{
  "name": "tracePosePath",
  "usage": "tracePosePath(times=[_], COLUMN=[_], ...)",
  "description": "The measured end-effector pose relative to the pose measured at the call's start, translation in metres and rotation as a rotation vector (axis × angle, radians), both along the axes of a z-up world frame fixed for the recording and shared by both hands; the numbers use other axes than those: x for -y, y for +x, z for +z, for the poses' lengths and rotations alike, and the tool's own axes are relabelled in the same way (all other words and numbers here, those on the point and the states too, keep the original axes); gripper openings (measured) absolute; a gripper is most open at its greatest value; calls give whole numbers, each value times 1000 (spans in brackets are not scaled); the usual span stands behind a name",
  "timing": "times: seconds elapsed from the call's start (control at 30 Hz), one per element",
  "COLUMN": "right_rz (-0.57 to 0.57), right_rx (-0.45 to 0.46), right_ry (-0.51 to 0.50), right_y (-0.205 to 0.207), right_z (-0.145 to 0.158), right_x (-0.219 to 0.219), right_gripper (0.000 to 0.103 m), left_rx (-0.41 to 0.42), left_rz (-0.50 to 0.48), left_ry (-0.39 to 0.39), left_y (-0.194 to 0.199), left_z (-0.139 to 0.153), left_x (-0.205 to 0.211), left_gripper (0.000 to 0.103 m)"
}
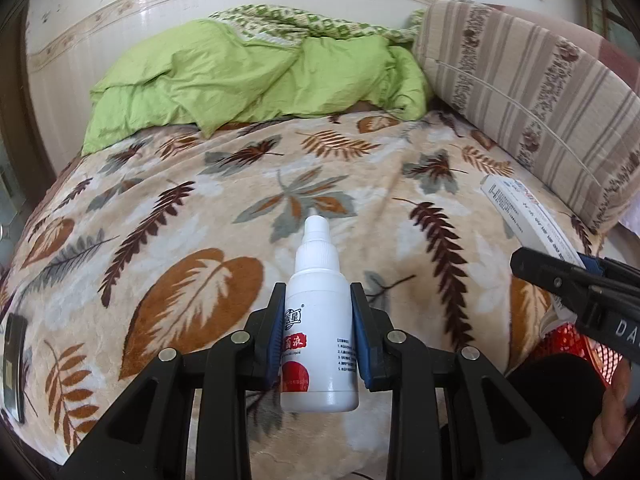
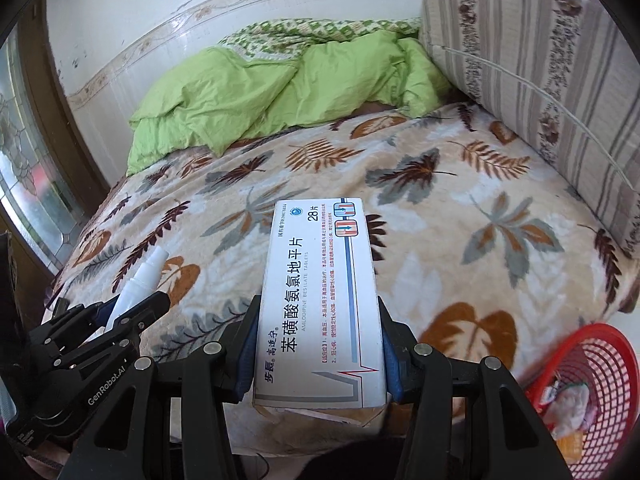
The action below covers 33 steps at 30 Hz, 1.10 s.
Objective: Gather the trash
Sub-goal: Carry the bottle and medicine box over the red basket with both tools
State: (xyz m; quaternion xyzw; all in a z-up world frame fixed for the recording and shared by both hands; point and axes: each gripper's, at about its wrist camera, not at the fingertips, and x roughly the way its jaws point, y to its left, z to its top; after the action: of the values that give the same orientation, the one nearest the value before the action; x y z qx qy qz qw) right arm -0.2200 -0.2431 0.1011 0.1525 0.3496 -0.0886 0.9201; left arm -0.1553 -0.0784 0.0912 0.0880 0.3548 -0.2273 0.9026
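The left gripper (image 1: pixel 318 320) is clamping a spray bottle (image 1: pixel 320 320), the right gripper (image 2: pixel 318 344) is clamping a tablet box (image 2: pixel 320 304); at four o'clock, a red basket (image 2: pixel 600 364) is holding wrappers (image 2: pixel 568 400).

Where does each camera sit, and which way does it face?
Left wrist: sits on the left gripper, looks along it over the bed; it holds a white bottle. The right gripper and a hand show at right.
Right wrist: sits on the right gripper, faces the same bed; it holds a medicine box. The left gripper shows at left, a red basket at right.
Shared: bed, green quilt, striped cushion, both grippers.
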Motion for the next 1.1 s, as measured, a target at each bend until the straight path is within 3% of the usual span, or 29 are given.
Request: tracePosePath(times=[0.53,1.1], right_rz=[-243,-516], right_rx=[5,-41], right_ry=[80,109], right_y=[-100,-212], right_z=[6,0], right_x=[83,148], right_gripper=[54,54], left_rx=[36,-95], left_rz=[-266,-616], left_ry=[-3,-18], left_y=[-53,-108], left_z=[37,45], left_x=[81,186], left_gripper=[29,29])
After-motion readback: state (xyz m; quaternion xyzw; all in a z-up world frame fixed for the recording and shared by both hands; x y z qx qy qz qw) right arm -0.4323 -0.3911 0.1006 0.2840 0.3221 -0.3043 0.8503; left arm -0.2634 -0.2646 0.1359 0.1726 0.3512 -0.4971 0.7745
